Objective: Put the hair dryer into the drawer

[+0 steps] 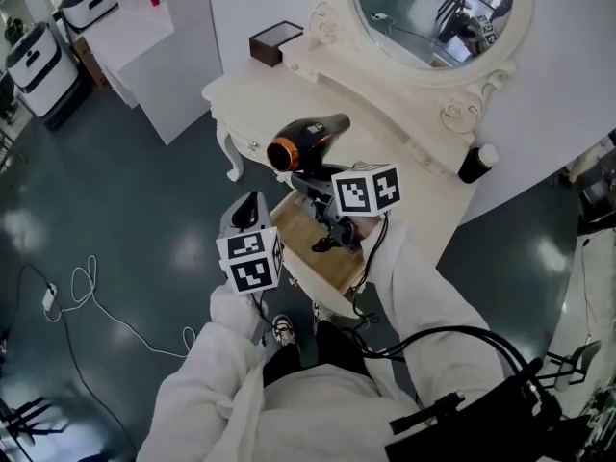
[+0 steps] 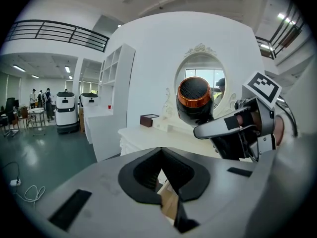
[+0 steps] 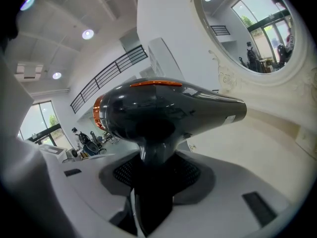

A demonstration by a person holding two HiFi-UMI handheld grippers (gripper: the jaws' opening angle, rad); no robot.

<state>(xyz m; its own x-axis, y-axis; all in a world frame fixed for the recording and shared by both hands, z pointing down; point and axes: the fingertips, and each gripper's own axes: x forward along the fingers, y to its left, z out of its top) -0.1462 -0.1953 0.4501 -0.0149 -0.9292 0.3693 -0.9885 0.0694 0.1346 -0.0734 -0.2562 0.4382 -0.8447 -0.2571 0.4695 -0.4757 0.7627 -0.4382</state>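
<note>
Hair dryer (image 1: 306,141) gripped by its handle in my right gripper (image 3: 151,202), jaws clamped on it; dryer up in the air above the open wooden drawer (image 1: 332,268) of the white dressing table (image 1: 252,99); left gripper (image 2: 166,195) empty, jaws drawn together, near the drawer.

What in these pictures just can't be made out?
- Drawer interior: head view, mostly covered by the right gripper and hair dryer.
- Its handle's lower end: right gripper view, buried between the jaws.
- Brown box contents: head view, too small.
</note>
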